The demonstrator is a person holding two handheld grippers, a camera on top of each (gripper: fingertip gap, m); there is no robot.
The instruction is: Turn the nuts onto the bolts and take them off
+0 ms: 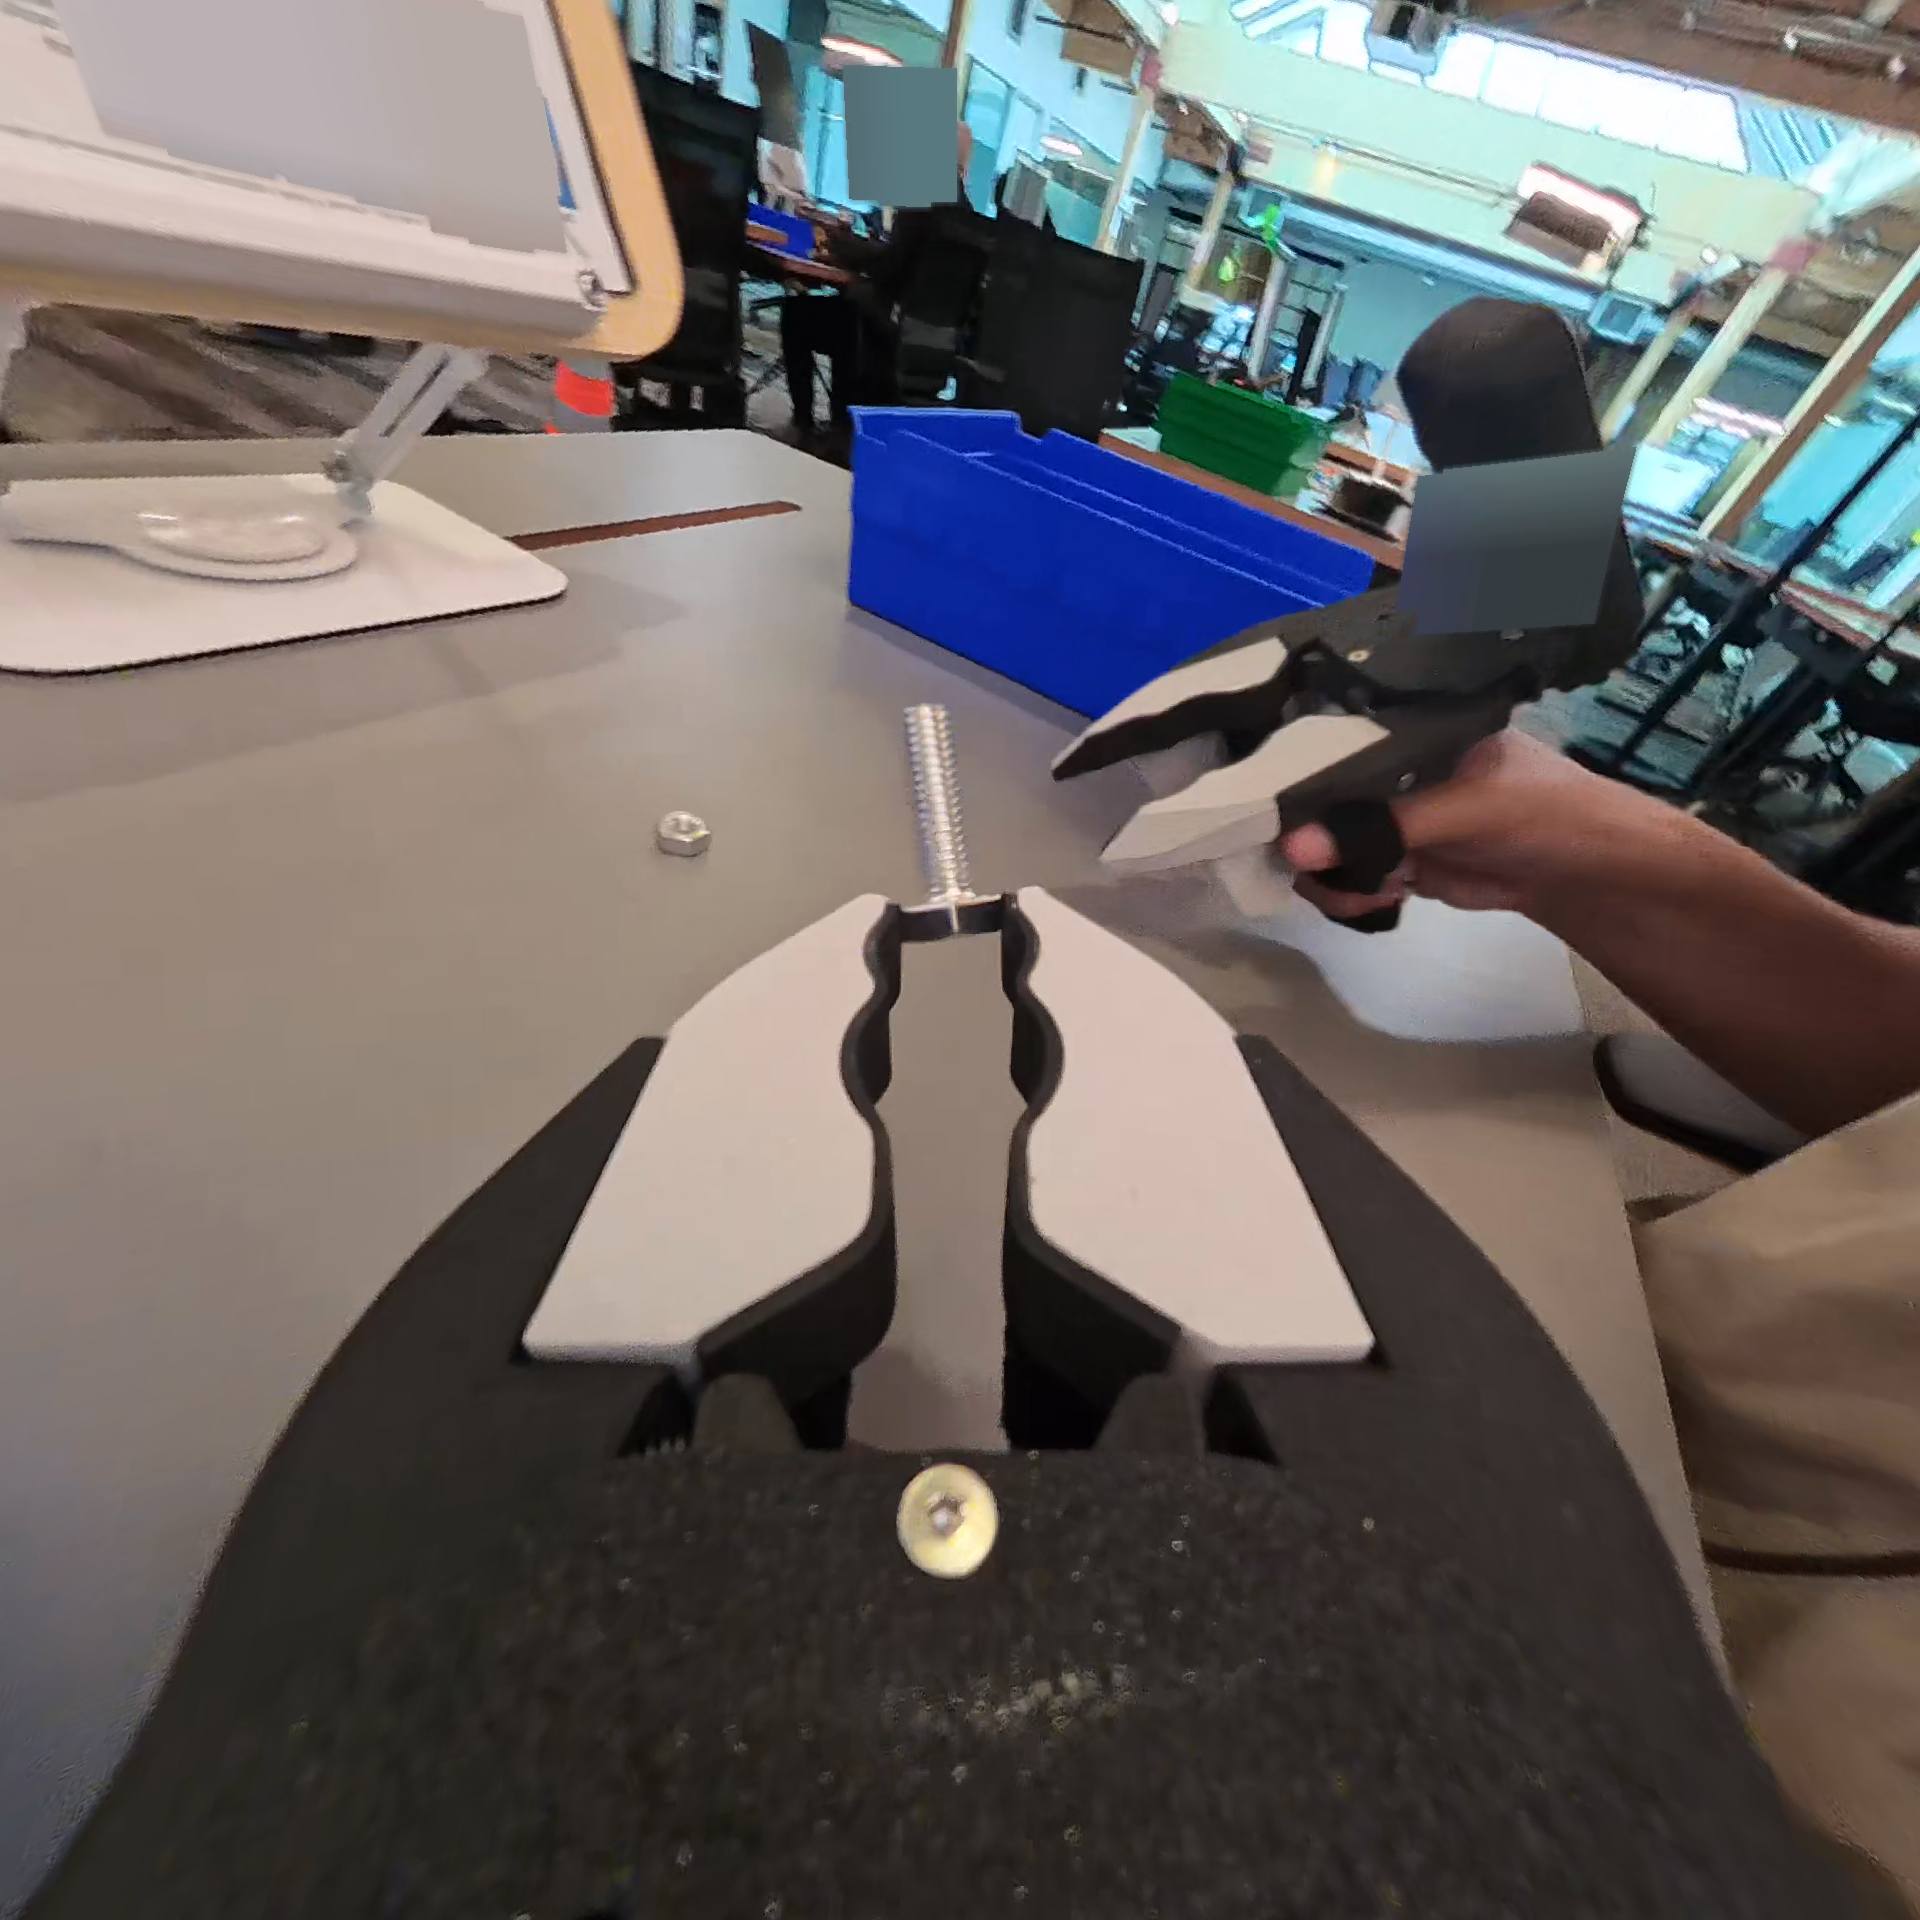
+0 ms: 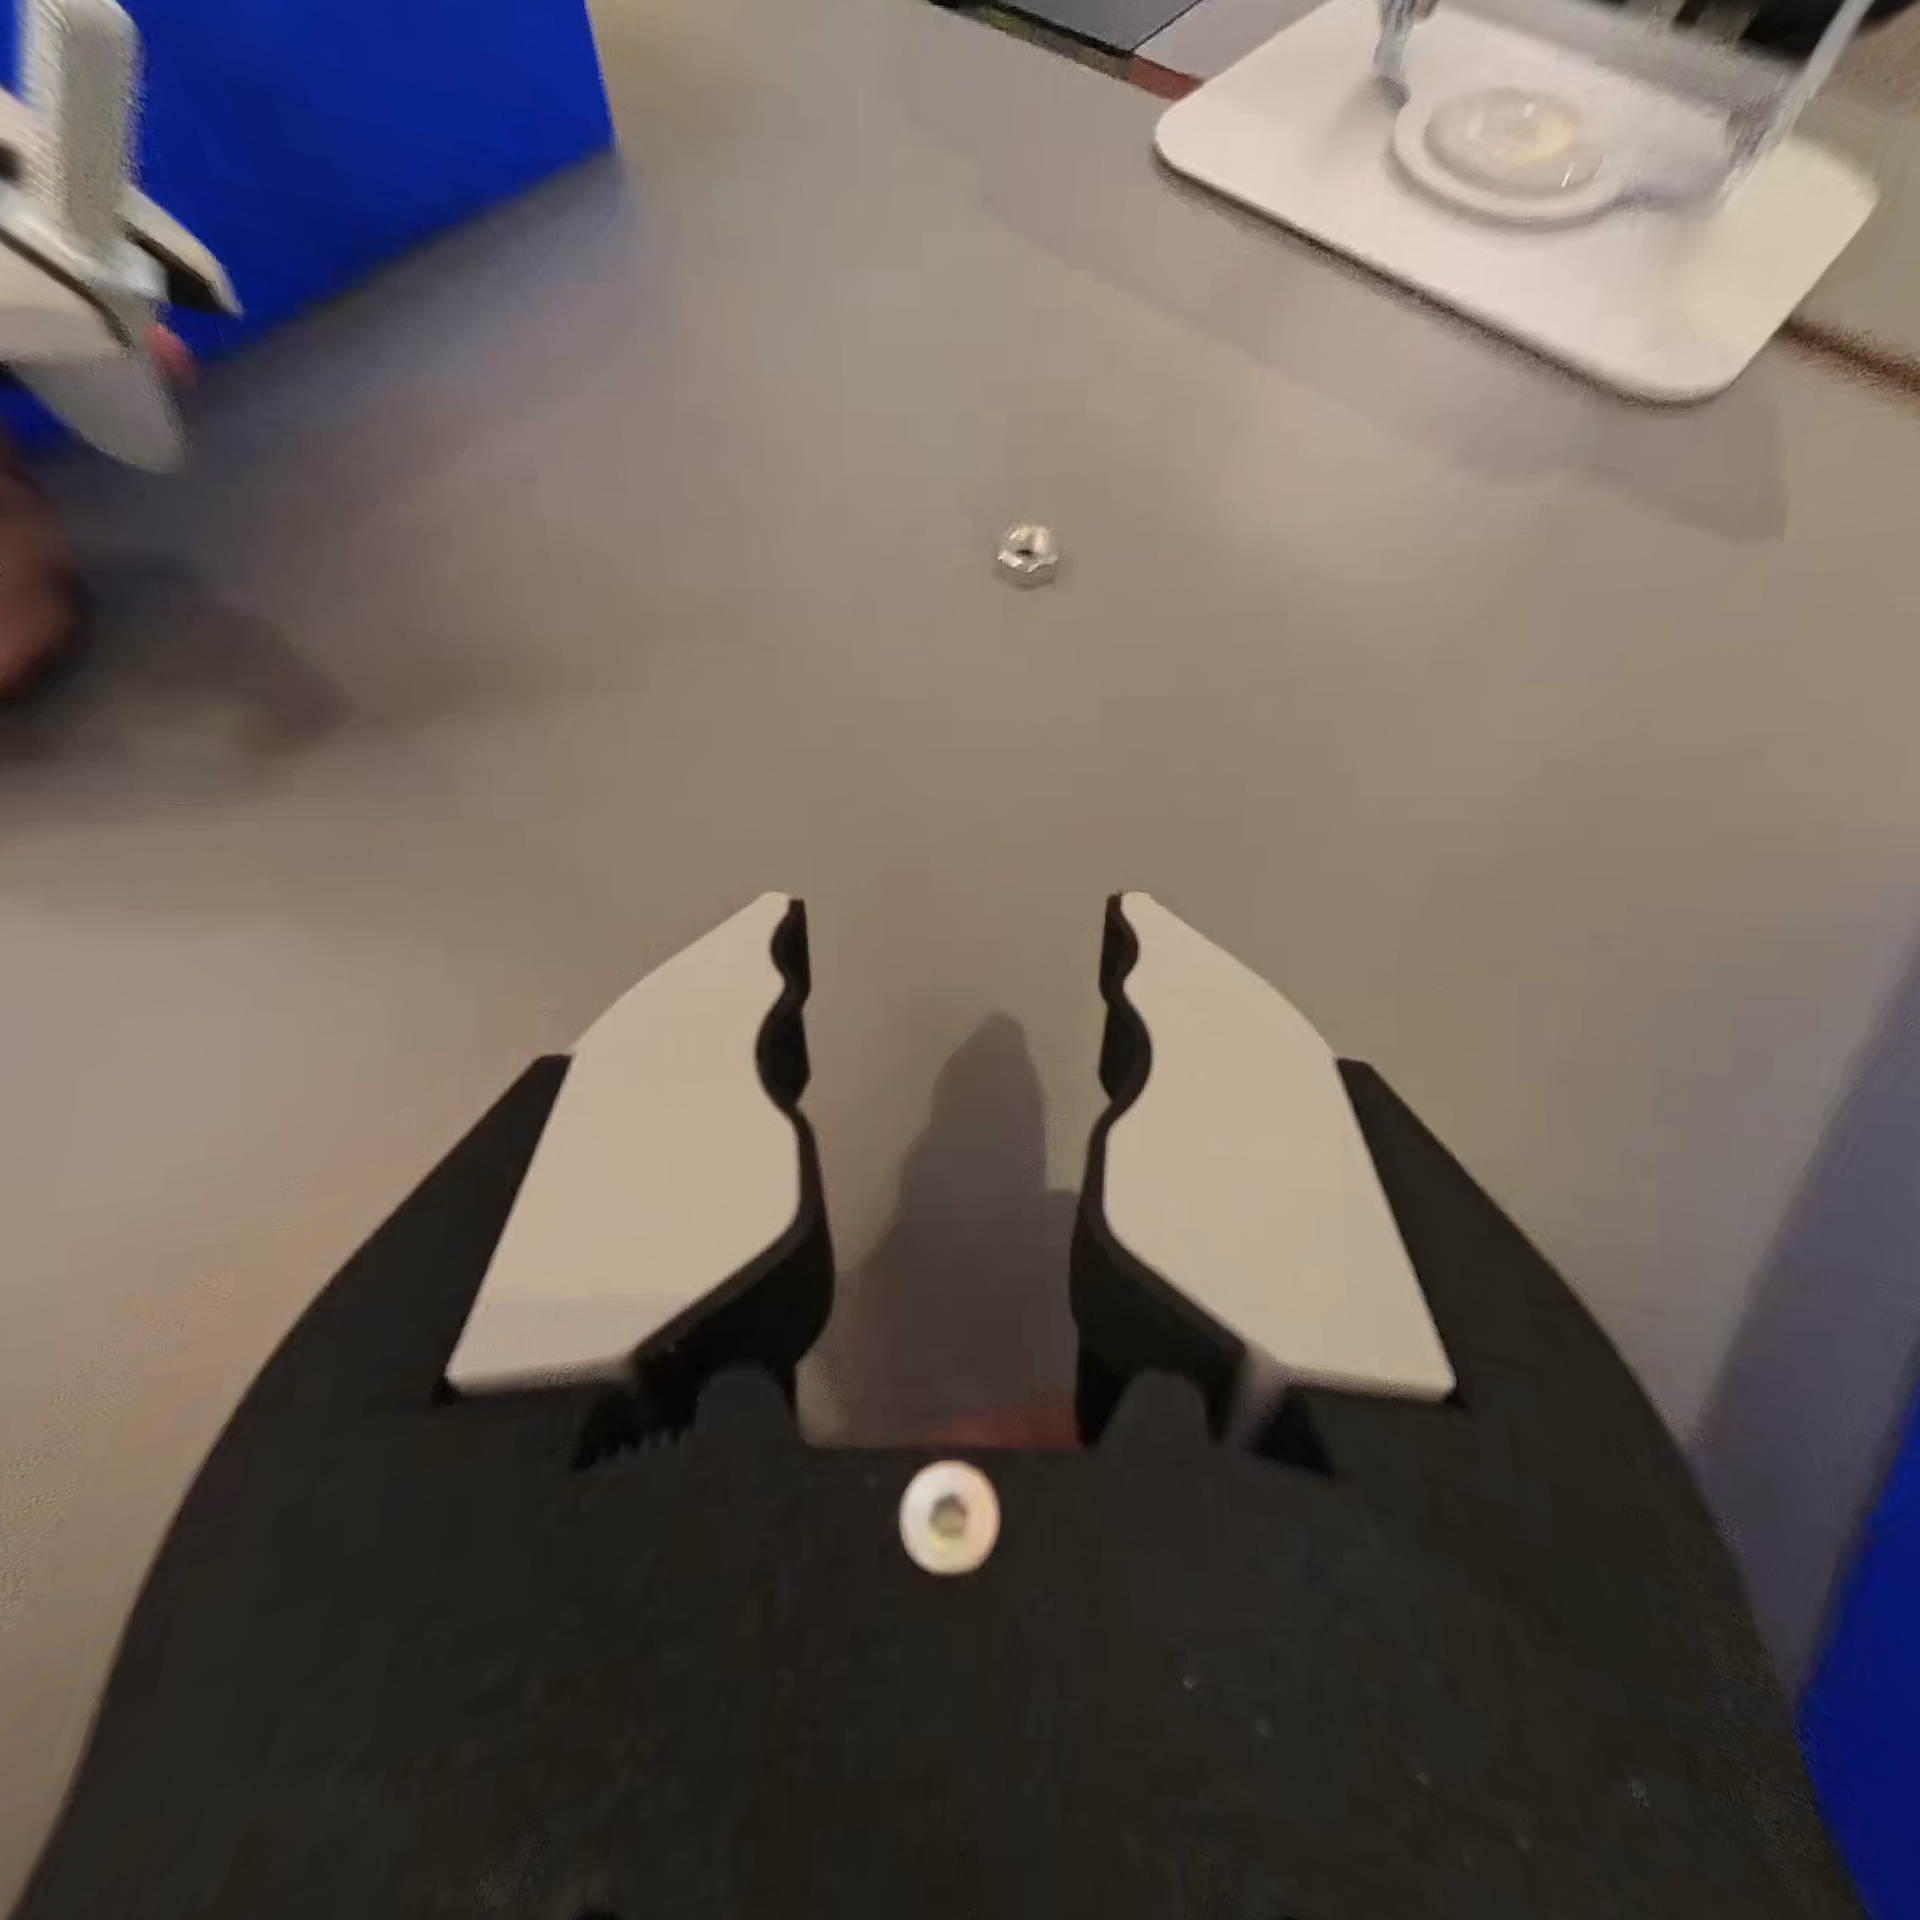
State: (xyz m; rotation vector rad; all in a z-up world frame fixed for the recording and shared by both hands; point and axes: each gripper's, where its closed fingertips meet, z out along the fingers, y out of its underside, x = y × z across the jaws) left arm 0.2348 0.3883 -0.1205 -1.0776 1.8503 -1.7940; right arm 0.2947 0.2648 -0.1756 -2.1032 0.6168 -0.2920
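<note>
Left gripper [image 1: 951, 914] clamps the bolt [image 1: 938, 805] by its head. Right gripper [image 2: 954, 914] fingers apart; nut [image 2: 1027, 556] lies far ahead on the table [image 2: 1351, 727].

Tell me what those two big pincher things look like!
Each has a black, rough-textured body with two pale grey fingers whose inner edges are black and wavy. A round silver screw sits in the middle of each body. That goes for the left gripper and the right gripper. The right one also has a black pistol-style handle. No cables show.
</note>
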